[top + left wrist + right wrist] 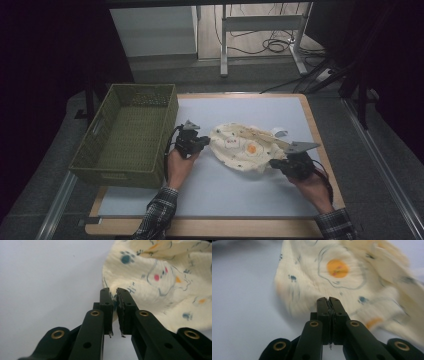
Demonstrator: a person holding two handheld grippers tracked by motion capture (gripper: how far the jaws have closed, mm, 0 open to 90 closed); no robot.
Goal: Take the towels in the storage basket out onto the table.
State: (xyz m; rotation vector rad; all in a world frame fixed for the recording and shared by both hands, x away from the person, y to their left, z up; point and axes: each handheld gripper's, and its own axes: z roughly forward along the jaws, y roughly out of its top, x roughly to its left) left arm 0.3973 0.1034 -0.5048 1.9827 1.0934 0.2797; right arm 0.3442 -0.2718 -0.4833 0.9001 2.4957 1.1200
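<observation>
Cloth: cream printed fabric garment [245,148] w/ fried-egg motif — on pale table [250,190].
L gripper [113,293]: clamped on hem.
R gripper [327,301]: jaws closed — pinching cloth edge.

Both forearms reach forward, the left gripper [204,141] and right gripper [274,163] clamped tight, pointing toward each other.

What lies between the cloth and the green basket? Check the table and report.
Nothing visible does. The cream printed cloth lies on the table, pinched at one edge by the left gripper and at another by the right gripper. The green basket sits open-topped just left of the left gripper, with bare table between.
</observation>
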